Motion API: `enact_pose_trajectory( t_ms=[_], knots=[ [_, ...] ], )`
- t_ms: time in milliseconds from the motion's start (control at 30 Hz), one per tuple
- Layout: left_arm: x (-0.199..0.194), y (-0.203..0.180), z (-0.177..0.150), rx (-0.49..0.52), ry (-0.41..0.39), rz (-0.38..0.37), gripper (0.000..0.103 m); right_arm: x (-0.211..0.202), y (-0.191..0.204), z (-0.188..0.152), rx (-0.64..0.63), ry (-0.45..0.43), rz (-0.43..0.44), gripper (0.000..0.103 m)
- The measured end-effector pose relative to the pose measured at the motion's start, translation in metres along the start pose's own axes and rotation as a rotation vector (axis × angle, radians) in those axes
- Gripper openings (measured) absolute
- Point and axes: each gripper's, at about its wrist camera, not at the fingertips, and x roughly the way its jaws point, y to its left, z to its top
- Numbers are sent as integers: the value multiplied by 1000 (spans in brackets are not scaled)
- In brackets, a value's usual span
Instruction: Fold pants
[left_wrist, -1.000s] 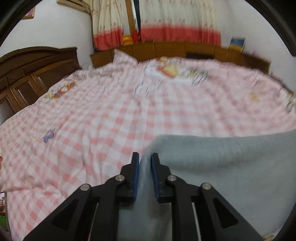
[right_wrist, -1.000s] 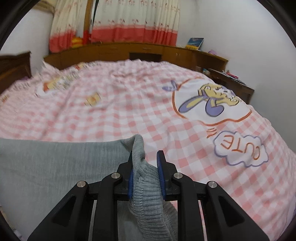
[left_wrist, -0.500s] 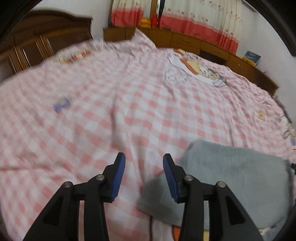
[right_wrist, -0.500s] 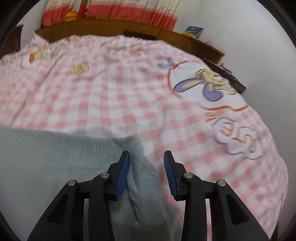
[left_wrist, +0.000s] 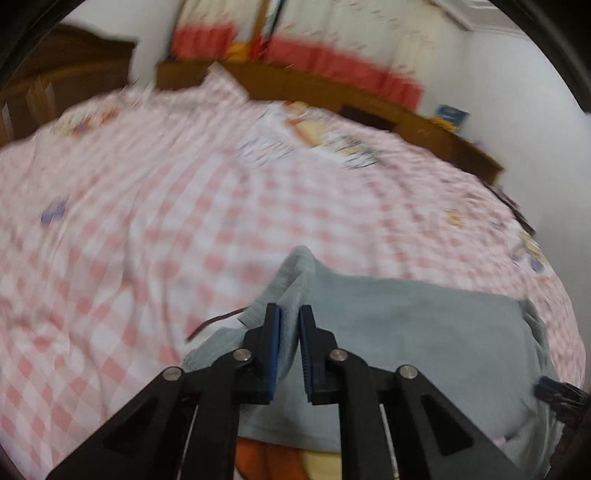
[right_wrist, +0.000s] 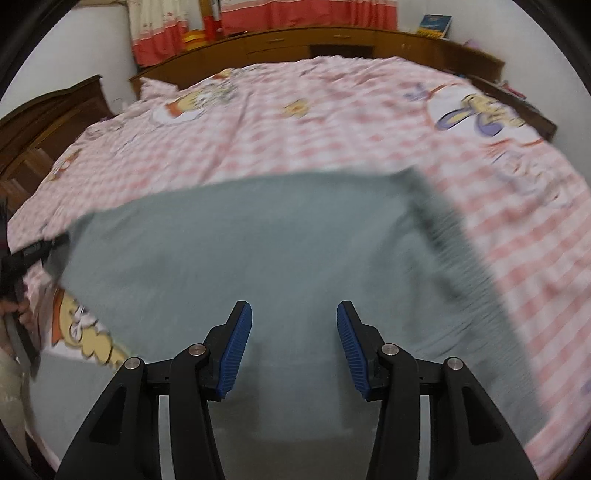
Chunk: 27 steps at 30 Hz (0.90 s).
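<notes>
Grey pants (left_wrist: 406, 325) lie folded on the pink checked bedcover (left_wrist: 147, 221). My left gripper (left_wrist: 289, 332) is closing on their near left corner, and the cloth stands up in a peak pinched between the blue pads. In the right wrist view the pants (right_wrist: 258, 240) spread flat, with a ribbed band (right_wrist: 454, 251) along their right edge. Above their middle my right gripper (right_wrist: 294, 347) is opening, with nothing between its fingers. The left gripper (right_wrist: 33, 254) shows at that view's left edge, holding the cloth.
A thin dark cord (left_wrist: 214, 321) pokes out beside the lifted corner. A low wooden cabinet (right_wrist: 332, 40) runs along the far wall under red-and-cream curtains. A dark wardrobe (left_wrist: 55, 92) stands at the left. The checked bedcover (right_wrist: 332, 129) stretches far beyond the pants.
The left gripper let go, opened, then closed on the pants' corner and lifted it. The right gripper released the ribbed edge, opened wider and swung left over the pants.
</notes>
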Motion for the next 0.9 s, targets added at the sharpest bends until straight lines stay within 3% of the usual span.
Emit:
enact_pose_trajectory(
  t_ms=[67,133,200,300,367,433,567,733,900],
  knots=[
    [-5,-17,-4,36,26,-115,14,13,13,-14,2,11,33,49],
    [-1,-33,-13,62,121,-265,15,23,21,-24,1,25,43,49],
    [1,-47,-20,99,176,-314,19,26,27,-28,-27,3,16,49],
    [-1,-59,-21,144,168,-264,27,25,25,-28,-33,-8,33,49],
    [-2,-60,-12,151,137,-200,43,23,21,-28,-22,-5,55,49],
    [0,-61,-1,158,112,-111,50,21,17,-26,-22,5,76,49],
    [3,-65,7,245,141,-38,50,17,4,-10,-58,26,88,49],
    [16,-79,-3,325,209,-31,52,19,-22,40,-200,45,0,51],
    [54,-84,13,309,264,21,52,49,-39,98,-354,108,-80,56]
  ],
)
